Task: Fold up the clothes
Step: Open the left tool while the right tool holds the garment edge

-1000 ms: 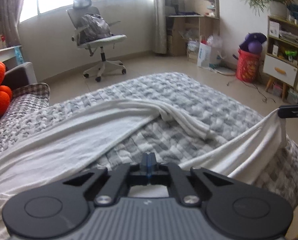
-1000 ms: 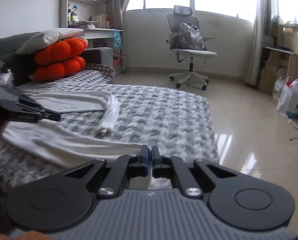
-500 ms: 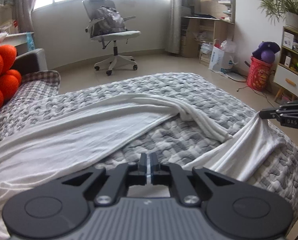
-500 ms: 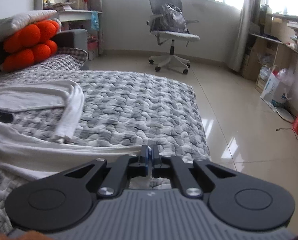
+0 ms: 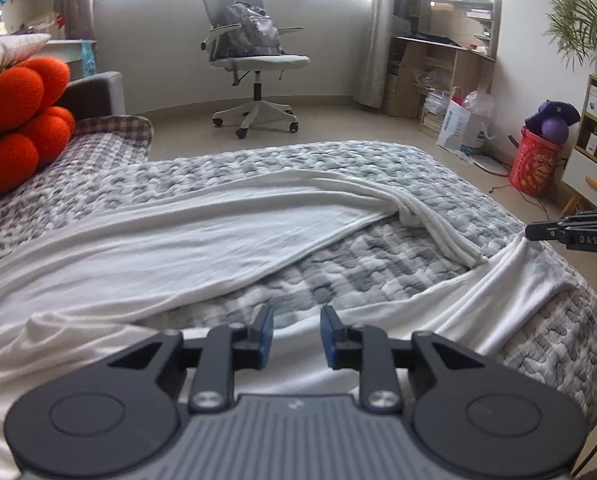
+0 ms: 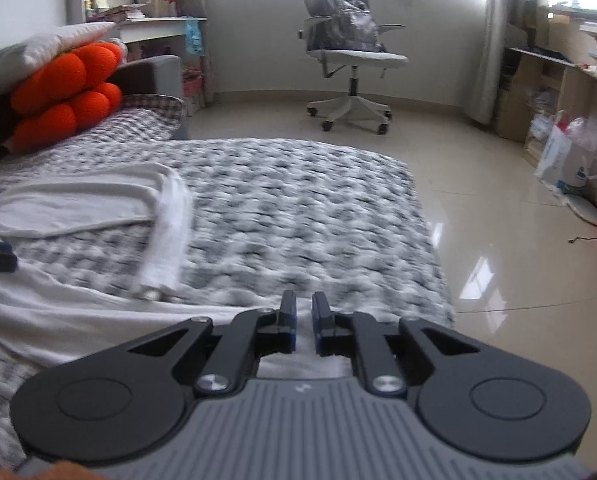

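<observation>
A white garment (image 5: 178,248) lies spread across the grey-and-white quilted bed cover (image 5: 338,168), with one long fold running diagonally and a near strip along the bed's front edge. My left gripper (image 5: 296,332) hovers over that near strip; its jaws are opening and the blue pads stand apart, the cloth lying loose below them. My right gripper (image 6: 304,320) is over the garment's (image 6: 78,208) right end near the bed's corner. Its jaws are opening with a narrow gap, and white cloth shows beneath. Each gripper shows at the edge of the other's view.
An orange bobbled cushion (image 5: 14,120) and a pillow sit at the bed's left end. A grey office chair (image 5: 254,60) with a bag stands by the window. To the right are a desk, a white bag (image 5: 458,128), a red basket (image 5: 538,168) and shiny tiled floor (image 6: 498,220).
Both grippers were shut on the garment's near edge and now have their pads apart. The lifted right end of the cloth has come down onto the bed.
</observation>
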